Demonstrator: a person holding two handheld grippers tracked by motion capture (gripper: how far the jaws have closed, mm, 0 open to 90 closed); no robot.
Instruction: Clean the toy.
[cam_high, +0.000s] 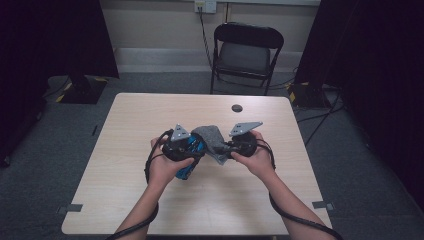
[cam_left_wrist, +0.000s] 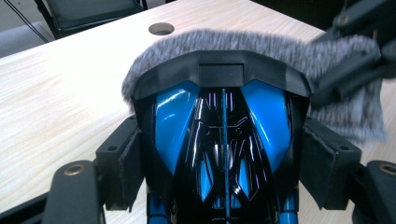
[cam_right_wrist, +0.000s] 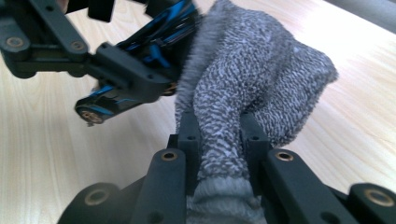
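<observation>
Your left gripper (cam_high: 186, 150) is pinching a shiny blue and black toy (cam_left_wrist: 223, 140) between its two pads. Your right gripper (cam_high: 227, 147) is squeezed tight on a fuzzy grey sock (cam_right_wrist: 252, 84). The sock lies over the far end of the toy. You hold both just above the middle of the tabletop (cam_high: 150, 115).

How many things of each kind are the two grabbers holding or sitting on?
Blue and black toy car: 1
Grey fuzzy cloth: 1
Grippers, left gripper and right gripper: 2
Wooden table: 1
Total: 5
</observation>
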